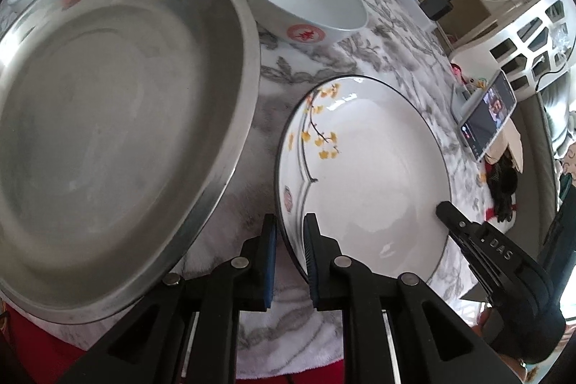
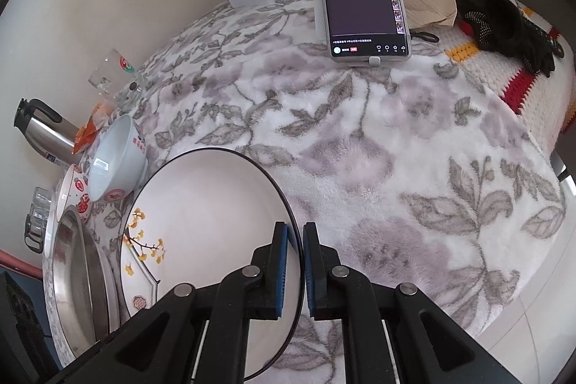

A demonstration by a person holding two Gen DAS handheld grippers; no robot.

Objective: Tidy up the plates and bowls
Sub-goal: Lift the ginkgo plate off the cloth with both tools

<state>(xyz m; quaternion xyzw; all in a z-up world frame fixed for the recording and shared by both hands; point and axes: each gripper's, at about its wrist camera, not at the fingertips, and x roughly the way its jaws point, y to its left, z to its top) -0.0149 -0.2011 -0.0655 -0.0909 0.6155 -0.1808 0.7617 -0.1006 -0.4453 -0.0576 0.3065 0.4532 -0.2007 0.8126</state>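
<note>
Straddling the plate's near-left rim, the left gripper has one pad under the edge and one above it, jaws narrowly parted around it. The right gripper stands the same way on the plate's opposite rim, the black edge running between its pads; whether either truly pinches, I cannot tell. A steel pan lies left of the plate, a white bowl beyond, all on the floral cloth.

Left tongs: jaws nearly closed, a narrow gap between the blue pads. Right tongs: jaws nearly closed, likewise a narrow gap.
</note>
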